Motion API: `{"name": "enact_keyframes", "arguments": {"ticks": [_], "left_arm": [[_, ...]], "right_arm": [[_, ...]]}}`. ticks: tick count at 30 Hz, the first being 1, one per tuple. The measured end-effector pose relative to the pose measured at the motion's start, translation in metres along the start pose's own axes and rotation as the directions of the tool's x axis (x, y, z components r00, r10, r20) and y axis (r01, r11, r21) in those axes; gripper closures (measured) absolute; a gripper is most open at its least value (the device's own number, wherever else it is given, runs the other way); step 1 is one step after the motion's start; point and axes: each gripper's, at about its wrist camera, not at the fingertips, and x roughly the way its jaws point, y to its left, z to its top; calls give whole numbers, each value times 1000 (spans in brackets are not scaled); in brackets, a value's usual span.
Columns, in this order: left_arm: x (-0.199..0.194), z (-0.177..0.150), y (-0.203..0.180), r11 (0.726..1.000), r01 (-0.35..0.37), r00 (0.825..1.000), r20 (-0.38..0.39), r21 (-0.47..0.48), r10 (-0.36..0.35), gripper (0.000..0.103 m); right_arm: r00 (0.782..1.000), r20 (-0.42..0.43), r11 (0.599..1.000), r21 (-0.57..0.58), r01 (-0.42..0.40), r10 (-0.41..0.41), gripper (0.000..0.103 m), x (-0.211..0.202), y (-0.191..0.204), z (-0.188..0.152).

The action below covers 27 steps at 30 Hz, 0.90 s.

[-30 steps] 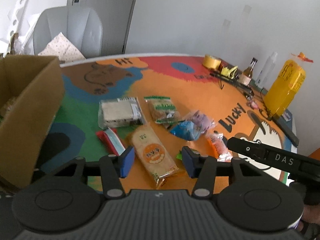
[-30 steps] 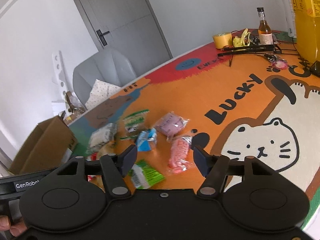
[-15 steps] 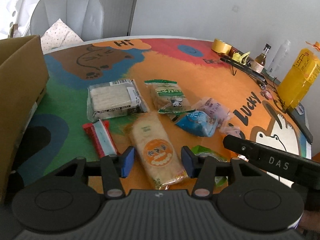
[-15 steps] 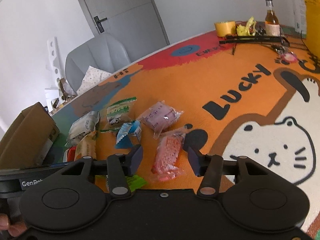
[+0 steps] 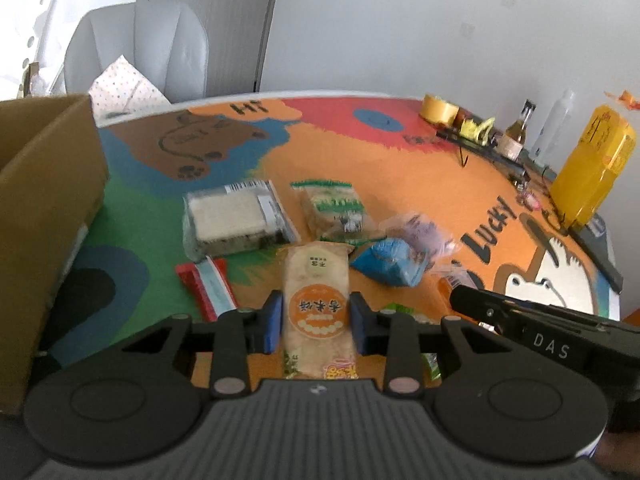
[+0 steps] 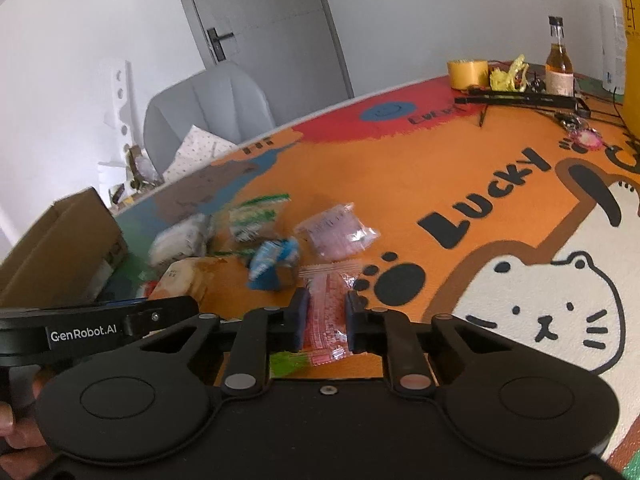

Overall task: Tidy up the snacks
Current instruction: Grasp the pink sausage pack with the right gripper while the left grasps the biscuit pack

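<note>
Tabletop (image 5: pixel 400 168), covered by a cartoon mat, fills both views; lettering "LUCKY" and "Hi" legible, cat face at 4 o'clock in the right view. Cardboard box (image 5: pixel 44 208) stands at 9 o'clock in the left view, open-topped, likely the destination. Snacks lie scattered mid-table: white wafer pack (image 5: pixel 232 220) at 11 o'clock of the left tongs (image 5: pixel 316 322), green-trimmed packet (image 5: pixel 332 208) at 12, blue packet (image 5: pixel 390 262) at 1, red-and-white bar (image 5: pixel 206 284) at 10. Left tongs narrowed onto the long rice-cracker pack (image 5: pixel 316 292), blue pads touching or nearly touching its sides; orange roundel with Chinese characters, not readable to me. Right tongs (image 6: pixel 327 322) closed in on the pink candy bag (image 6: pixel 328 304), pads at its edges; whether either grip is firm, cannot tell. Tool bodies read "DAS" and "GenRobot.AI". Risks, judged: slick film slipping out on lift; crackers crushed by excess squeeze; loose bag sagging and snagging the blue packet; both arms crowding toward the box.
</note>
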Motion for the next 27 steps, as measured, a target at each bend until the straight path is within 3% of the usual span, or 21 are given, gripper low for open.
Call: {"name": "enact_keyframes", "arguments": {"ticks": [12, 27], "left_arm": [[-57, 16, 25, 999, -9, 994, 111, -39, 13, 70], [-105, 28, 85, 990, -80, 975, 196, -112, 101, 70]], "right_arm": [[994, 76, 997, -42, -70, 73, 87, -20, 44, 19], [975, 124, 980, -101, -174, 186, 88, -22, 113, 34]]}}
